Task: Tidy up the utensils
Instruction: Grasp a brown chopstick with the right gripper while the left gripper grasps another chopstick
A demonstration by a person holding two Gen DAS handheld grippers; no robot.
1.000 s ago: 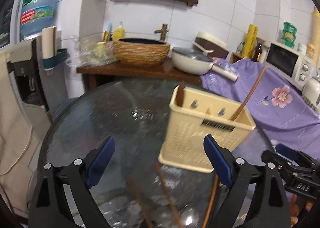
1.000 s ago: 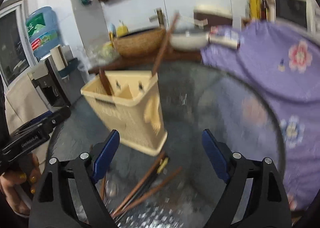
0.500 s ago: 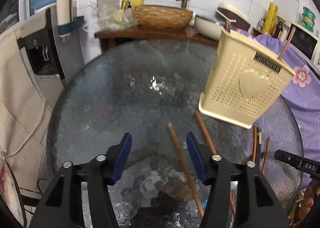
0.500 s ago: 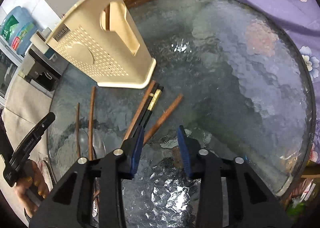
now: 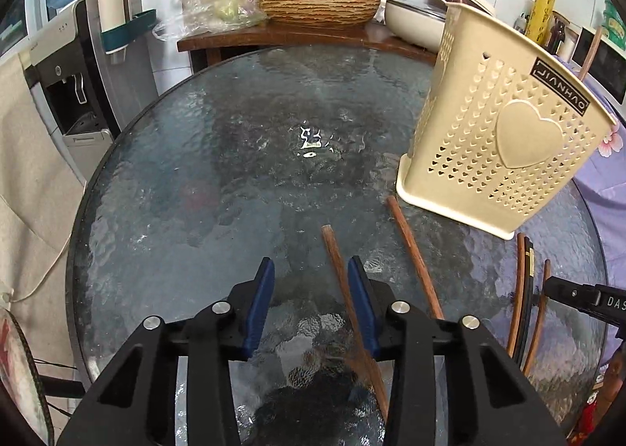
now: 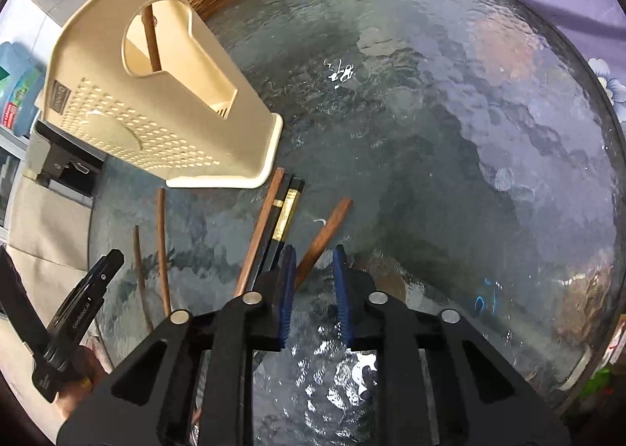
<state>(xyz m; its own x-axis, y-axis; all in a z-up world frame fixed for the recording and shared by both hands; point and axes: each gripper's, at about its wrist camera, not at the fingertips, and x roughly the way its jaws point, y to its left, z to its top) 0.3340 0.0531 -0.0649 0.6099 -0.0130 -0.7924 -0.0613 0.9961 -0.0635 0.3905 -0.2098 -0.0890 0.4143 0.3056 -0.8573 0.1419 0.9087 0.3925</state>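
A round glass table fills both views, with loose chopsticks scattered over its near part and a cream holder standing further back.

The left gripper hangs low over the glass, its jaws having just been closing. A brown chopstick runs between them, lying hard against the right blue pad, while a clear gap is left on the other side. The pads do not pinch it. A second brown stick lies just to the right, its far end near the holder's base.

The right gripper is also low, its jaws drawn in close and likewise just closing. Another brown chopstick slants between its pads; whether they already press on it I cannot quite tell, since a sliver of space seems left on the right. Just left of it lie a brown stick and two black chopsticks with gold bands, their far ends at the holder's foot.

One stick stands inside the holder, seen through its cut-out.
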